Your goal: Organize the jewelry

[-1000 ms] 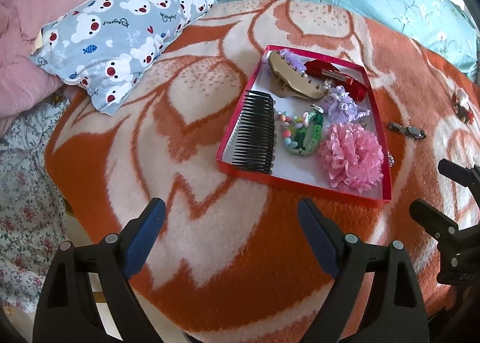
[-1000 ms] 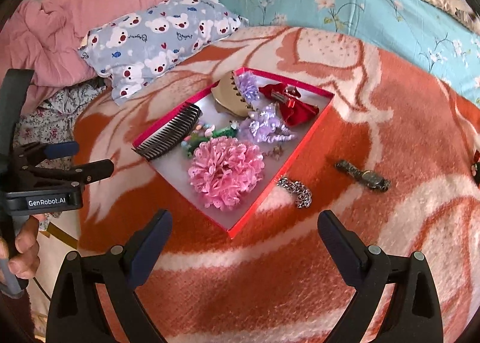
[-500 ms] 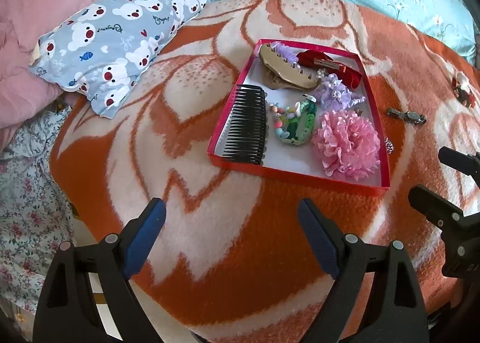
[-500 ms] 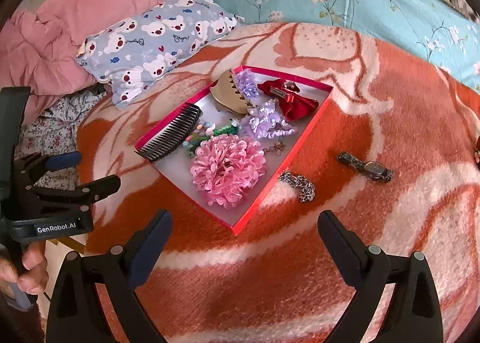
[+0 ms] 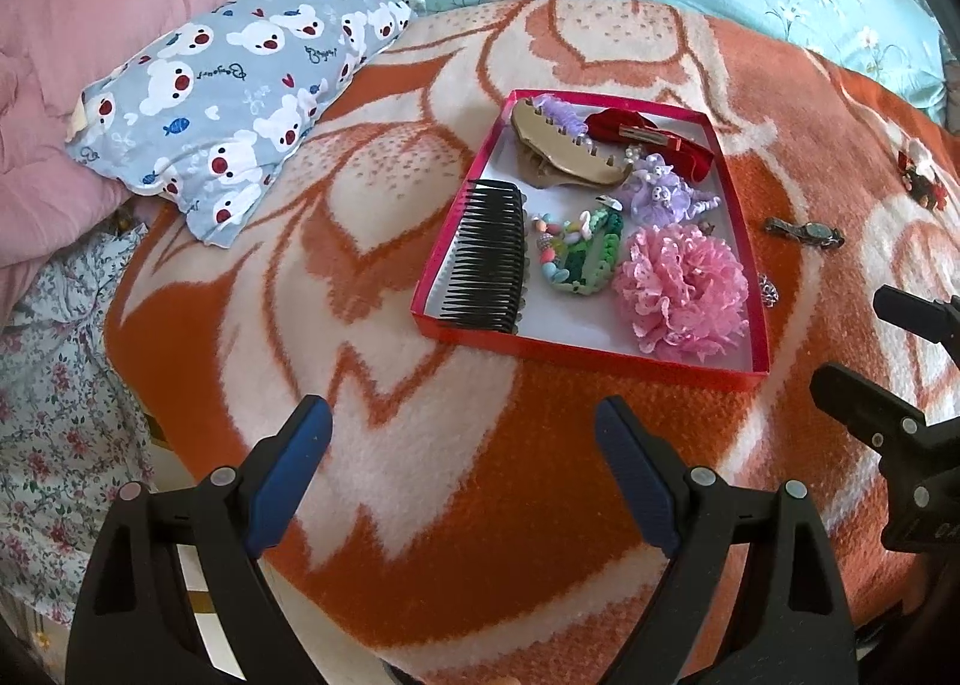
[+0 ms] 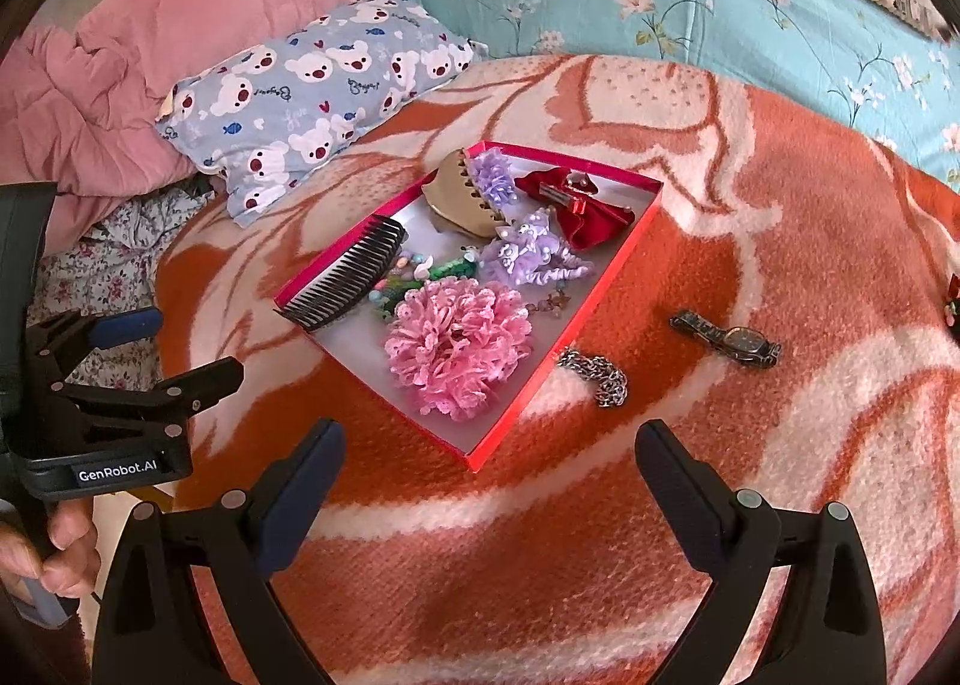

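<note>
On an orange and cream woven blanket [image 6: 690,535], shallow red cardboard tray [image 6: 624,256] holding hair pieces, silver chain [image 6: 597,376] and dark wristwatch [image 6: 729,338] lying just outside it, left gripper [image 5: 462,472] and right gripper [image 6: 489,496] hovering wide apart, gripping nothing.

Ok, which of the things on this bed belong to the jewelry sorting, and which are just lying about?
Part of the job:
- shallow red cardboard tray holding hair pieces
- dark metal wristwatch loose on the blanket
- silver chain beside the tray
- small red ornament further off

Just lying about:
- blue bear-print pillow
- pink quilt
- orange and white blanket
</note>
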`<action>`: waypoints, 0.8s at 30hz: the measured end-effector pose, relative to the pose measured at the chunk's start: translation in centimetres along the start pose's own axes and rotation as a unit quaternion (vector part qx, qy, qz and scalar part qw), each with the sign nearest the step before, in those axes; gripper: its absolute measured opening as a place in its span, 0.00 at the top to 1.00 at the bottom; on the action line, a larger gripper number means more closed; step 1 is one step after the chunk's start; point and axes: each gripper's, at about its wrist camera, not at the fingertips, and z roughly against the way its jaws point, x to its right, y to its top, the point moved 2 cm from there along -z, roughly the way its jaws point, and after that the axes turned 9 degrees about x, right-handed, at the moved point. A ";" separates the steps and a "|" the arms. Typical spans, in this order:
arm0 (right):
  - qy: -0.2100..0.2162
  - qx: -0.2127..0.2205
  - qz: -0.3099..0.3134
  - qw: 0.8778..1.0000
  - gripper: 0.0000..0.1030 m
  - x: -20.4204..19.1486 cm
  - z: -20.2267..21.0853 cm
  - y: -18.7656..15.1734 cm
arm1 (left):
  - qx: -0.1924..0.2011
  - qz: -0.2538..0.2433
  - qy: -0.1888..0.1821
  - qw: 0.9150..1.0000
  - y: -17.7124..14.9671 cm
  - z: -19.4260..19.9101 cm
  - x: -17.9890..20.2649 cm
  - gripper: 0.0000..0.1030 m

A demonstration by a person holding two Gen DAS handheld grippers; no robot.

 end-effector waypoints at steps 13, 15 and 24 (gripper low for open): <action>0.001 0.004 0.004 1.000 0.05 -0.4 0.3 0.1 | 0.006 0.009 -0.003 1.000 0.1 0.4 -0.2 0.12; 0.000 0.003 0.004 1.000 0.05 -0.4 0.2 0.1 | 0.006 0.008 -0.003 1.000 0.2 0.4 -0.2 0.12; -0.001 -0.001 0.001 1.000 0.05 -0.4 0.1 -0.1 | 0.000 0.010 -0.009 1.000 -0.1 0.0 0.1 0.12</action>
